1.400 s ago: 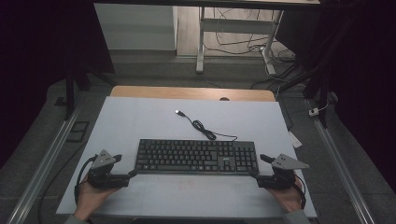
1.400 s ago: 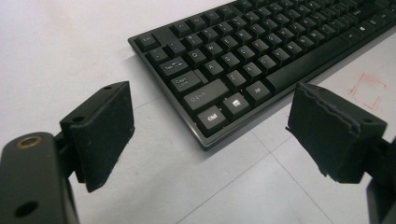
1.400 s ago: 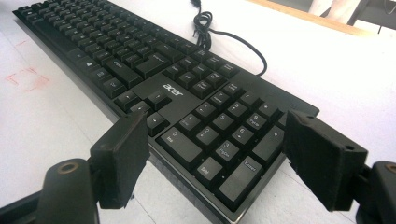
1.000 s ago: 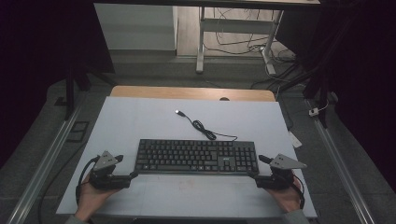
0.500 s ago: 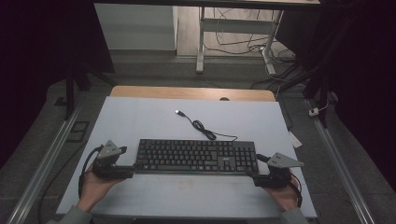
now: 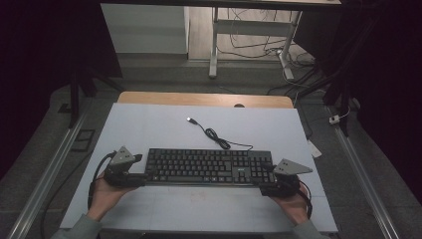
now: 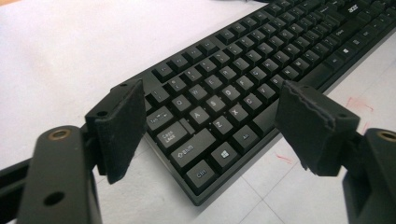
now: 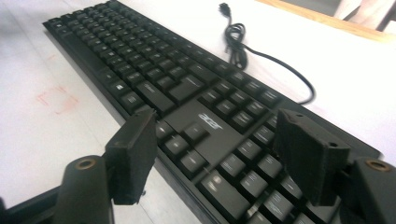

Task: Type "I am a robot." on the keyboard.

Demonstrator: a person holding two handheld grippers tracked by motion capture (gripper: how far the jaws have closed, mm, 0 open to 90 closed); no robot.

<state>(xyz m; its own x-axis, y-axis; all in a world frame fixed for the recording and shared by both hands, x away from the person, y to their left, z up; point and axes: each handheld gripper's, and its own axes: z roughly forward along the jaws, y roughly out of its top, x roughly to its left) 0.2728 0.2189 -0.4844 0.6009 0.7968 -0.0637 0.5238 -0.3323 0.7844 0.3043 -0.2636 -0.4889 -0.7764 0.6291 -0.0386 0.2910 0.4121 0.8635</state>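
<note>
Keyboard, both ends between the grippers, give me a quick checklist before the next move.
1. Left gripper jaws straddle the keyboard end: ok.
2. Right gripper jaws straddle the other end: ok.
3. Pads pressing on the keyboard: not ok; both sets of jaws have just been closing but stand off it.
4. Cable loose on the table: ok.
5. Keyboard flat on the table: cannot tell.

We list the keyboard [image 6: 209, 167]: black plastic, matt, with a faint sheen on the key tops. Its cable [image 6: 217, 138]: smooth black rubbery sheath. The table [image 6: 149, 124]: pale matt board, smooth (a few red marks on it), with a strip of bare wood at its far edge. The left gripper [image 7: 219, 126]: matt black body, its pads [image 7: 121, 126] of rough, foam-like stuff with ragged edges; the right gripper [image 8: 219, 154] likewise
</note>
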